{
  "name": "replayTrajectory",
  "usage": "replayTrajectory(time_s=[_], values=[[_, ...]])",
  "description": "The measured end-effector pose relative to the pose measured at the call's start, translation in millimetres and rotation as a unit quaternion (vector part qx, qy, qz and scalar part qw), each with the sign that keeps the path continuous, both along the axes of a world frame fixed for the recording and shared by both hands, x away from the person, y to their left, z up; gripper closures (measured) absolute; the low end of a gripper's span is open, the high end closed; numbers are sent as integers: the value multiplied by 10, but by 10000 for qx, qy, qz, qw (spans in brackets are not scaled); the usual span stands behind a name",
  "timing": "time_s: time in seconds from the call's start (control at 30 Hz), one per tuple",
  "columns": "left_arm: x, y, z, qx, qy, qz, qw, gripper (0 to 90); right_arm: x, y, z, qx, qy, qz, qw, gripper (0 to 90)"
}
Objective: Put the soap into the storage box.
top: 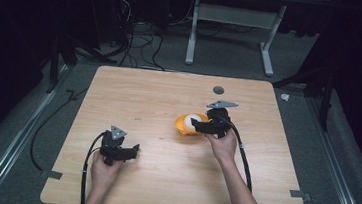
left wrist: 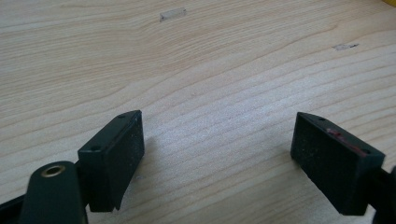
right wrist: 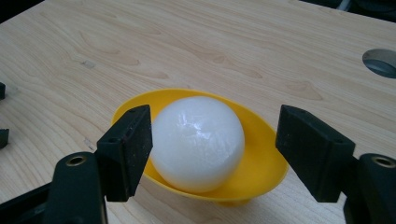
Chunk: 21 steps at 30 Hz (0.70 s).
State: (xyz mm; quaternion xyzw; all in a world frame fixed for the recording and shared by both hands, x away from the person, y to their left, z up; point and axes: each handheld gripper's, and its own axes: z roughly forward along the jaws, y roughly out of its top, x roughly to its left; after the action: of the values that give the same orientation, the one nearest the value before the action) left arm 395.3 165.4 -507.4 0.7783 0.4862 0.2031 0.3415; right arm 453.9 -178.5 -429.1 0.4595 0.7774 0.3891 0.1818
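Note:
A yellow bowl holding a white ball is right of the table's middle and looks tilted in the high view. My right gripper reaches it from the right. Its jaws straddle the bowl, and both pads meet the rim on either side of the ball. My left gripper rests near the front left of the table, open, with only bare wood between its pads.
The wooden table has a grey round hole behind the bowl. Grey tape tabs mark the front corners. Cables trail from both grippers toward the front edge. Dark floor and a desk frame lie beyond.

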Motion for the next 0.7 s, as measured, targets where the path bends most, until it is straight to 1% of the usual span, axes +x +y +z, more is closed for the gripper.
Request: replayTrajectory(time_s=[0.17, 0.27, 0.43, 0.7], values=[[0, 0, 0, 1, -1, 1, 10000, 178, -37, -30, 33, -37, -38, 11, 10000, 282], [0, 0, 0, 0, -1, 1, 10000, 178, -52, -47, 49, -20, -37, -10, 10000, 283], [0, 0, 0, 2, -1, 0, 10000, 178, -97, -85, 99, -9, -102, -51, 9999, 285], [0, 0, 0, 1, -1, 1, 10000, 178, -127, -118, 116, -53, -125, -62, 9999, 285]])
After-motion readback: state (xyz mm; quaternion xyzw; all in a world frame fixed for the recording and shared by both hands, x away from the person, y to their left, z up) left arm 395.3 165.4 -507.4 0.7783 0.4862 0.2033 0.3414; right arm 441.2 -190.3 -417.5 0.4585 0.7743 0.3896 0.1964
